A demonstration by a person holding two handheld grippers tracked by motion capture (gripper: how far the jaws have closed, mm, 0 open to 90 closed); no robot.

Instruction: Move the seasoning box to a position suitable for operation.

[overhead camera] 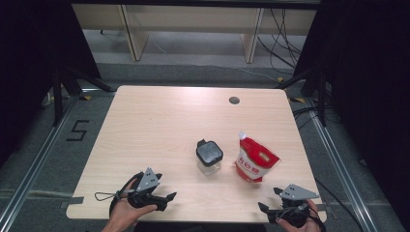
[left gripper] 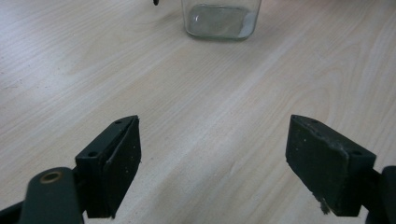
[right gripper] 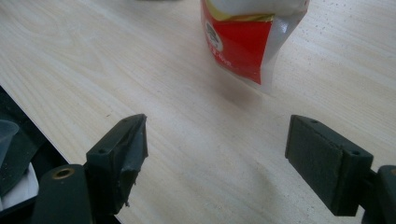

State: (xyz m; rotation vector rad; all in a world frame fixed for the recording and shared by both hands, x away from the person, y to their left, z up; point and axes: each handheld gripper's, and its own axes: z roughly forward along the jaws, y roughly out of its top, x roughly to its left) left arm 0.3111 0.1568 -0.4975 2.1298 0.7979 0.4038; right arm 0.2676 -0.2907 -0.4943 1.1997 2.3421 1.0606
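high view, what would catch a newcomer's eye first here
The red and white spouted pouch stands out first, upright right of centre on the pale wooden table. Just left of it, apart from it, stands a clear glass jar with a black rim. At the near edge the left tongs and right tongs wait with jaws open and empty, each held in a hand.

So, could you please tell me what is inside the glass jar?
The glass jar stands open with a black rim; through its clear wall, seen low in the left gripper view, it looks empty. Its upper part is cut off there.
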